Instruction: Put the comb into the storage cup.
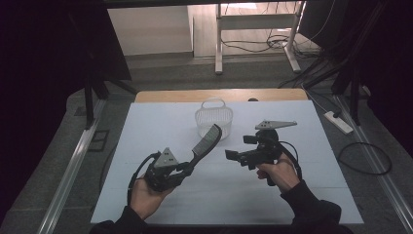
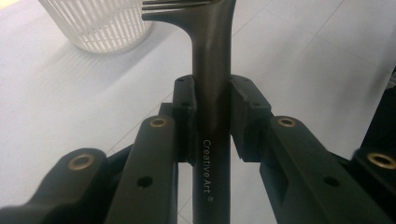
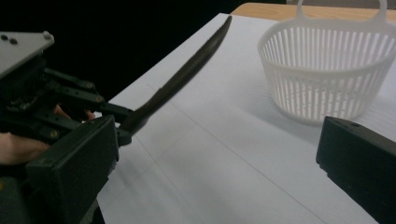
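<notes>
- White sheeting [image 1: 146, 146] covers the table, with a strip of bare wood [image 1: 160, 95] showing along the far edge and dark floor dropping away on both sides.
- On the left, the left gripper [image 1: 187, 168] sits low over the near half of the sheet, held in a hand [image 1: 143, 195] that comes in from the near edge, well inside the sheet's left border.
- Its jaws are clamped on the handle of a dark comb [image 1: 207, 140]; in the left gripper view the pads press the handle [image 2: 211, 93] from both sides.
- From there the comb slants up and away, its toothed end reaching just beside the near wall of the basket.
- At centre, toward the far edge, stands a white slotted basket [image 1: 213, 118], upright, with open sheet on either side.
- To the right, the right gripper [image 1: 233, 156] hovers over bare sheet, jaws spread wide with nothing between them, pointing left toward the comb and apart from it.
- Beyond it, the right side of the sheet lies open up to its edge.
</notes>
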### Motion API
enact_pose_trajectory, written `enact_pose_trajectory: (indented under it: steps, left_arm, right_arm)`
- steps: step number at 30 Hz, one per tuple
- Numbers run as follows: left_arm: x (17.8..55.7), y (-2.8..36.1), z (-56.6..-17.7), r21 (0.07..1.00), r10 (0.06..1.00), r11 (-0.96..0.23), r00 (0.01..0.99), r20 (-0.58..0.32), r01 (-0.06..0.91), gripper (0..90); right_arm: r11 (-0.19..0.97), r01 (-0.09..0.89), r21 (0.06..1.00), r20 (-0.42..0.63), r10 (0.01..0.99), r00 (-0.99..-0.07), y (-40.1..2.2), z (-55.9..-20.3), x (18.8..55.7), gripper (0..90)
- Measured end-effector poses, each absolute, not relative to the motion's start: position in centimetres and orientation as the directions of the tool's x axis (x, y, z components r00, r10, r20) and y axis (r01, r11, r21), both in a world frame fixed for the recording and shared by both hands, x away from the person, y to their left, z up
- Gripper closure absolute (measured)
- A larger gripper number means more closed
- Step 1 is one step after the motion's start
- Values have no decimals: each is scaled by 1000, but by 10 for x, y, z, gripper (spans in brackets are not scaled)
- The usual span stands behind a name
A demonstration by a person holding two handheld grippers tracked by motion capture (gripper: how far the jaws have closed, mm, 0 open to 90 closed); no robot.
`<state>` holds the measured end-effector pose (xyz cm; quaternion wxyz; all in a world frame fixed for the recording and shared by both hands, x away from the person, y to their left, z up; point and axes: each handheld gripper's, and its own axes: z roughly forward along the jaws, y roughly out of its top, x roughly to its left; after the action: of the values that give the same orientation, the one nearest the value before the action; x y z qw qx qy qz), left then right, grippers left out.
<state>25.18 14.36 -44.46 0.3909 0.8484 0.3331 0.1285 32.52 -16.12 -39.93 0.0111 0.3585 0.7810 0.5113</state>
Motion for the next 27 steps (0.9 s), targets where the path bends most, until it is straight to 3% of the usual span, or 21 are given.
enact_pose_trajectory:
  steps: [14,27]
  left_arm:
    - [253,137,-445,745,655,-486,755,-36,457,729]
    - [253,135,-445,746,651,-489,758,-32,452,729]
  right_arm:
    - [254,541,801,338,555,-760,-144,-401,335,0]
    - [265,597,757,377,570,-730,-120,-402,345,0]
